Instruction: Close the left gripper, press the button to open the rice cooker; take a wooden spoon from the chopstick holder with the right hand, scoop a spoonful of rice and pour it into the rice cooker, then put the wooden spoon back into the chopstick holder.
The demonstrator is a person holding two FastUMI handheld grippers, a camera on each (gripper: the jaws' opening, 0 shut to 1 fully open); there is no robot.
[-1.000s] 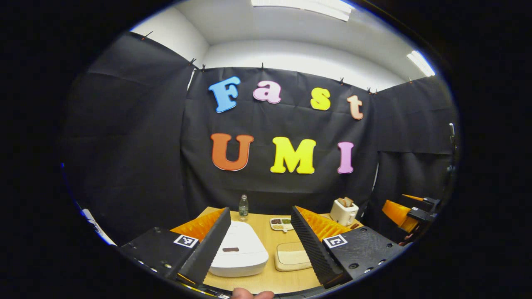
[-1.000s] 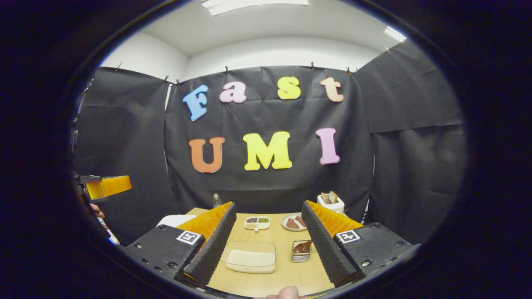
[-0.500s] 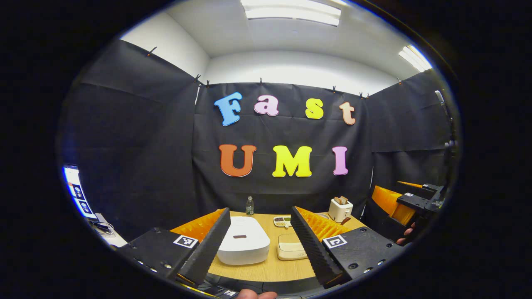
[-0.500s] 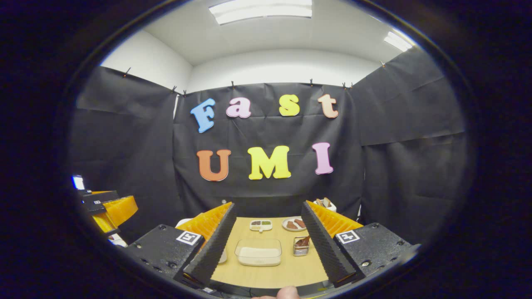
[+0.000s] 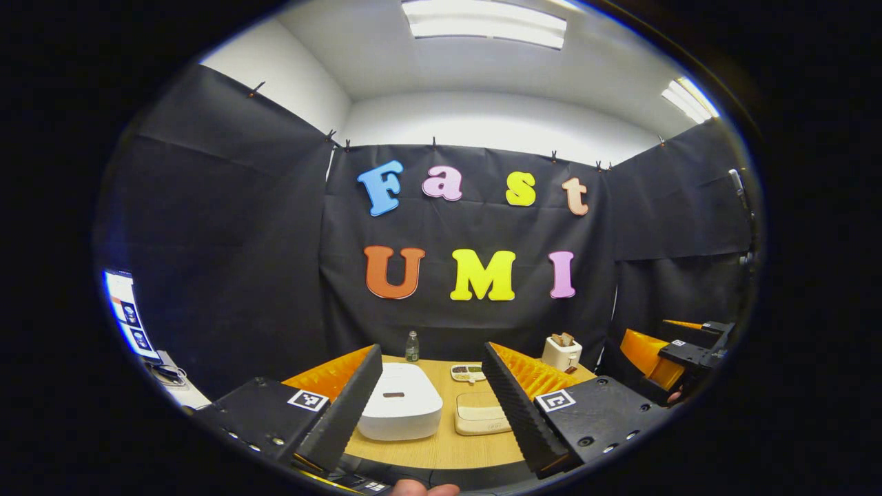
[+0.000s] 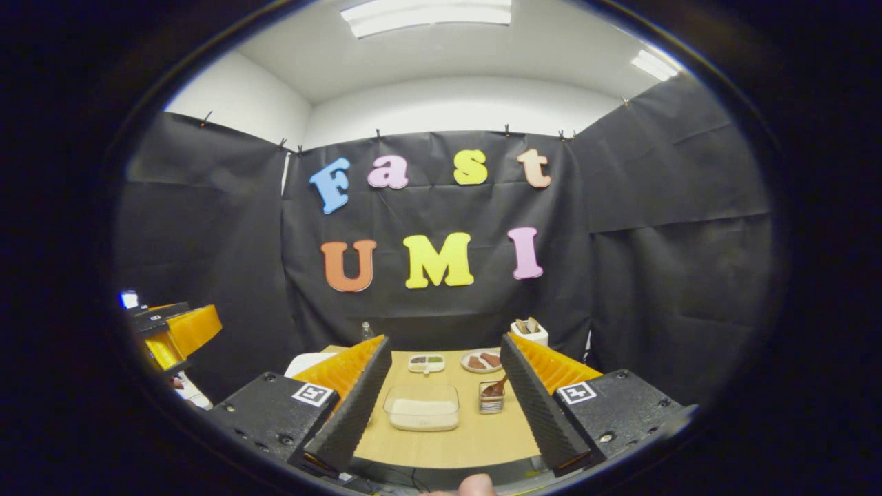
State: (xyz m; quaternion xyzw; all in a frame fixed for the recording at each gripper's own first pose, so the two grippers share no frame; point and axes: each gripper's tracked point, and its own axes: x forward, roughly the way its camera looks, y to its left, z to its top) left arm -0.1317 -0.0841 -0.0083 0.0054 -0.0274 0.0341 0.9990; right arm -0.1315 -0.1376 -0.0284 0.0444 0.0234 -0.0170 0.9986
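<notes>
Left gripper (image 5: 431, 386) is held above the near table (image 5: 441, 451) edge, fingers spread wide, nothing between them. The white rice cooker (image 5: 401, 410) lies ahead, lid down. Right gripper (image 6: 444, 375) is likewise held with fingers apart. The rice container (image 6: 422, 408) is centred; the wooden spoon (image 6: 497, 387) stands in the chopstick holder (image 6: 490, 401), just right.

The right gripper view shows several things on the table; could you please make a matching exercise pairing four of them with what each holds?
Things:
1. clear container
2. chopstick holder
3. toaster
4. divided dish

Holds:
A. wooden spoon
B. bread slices
C. white rice
D. small dark and green portions

Pairs: 1-C, 2-A, 3-B, 4-D
</notes>
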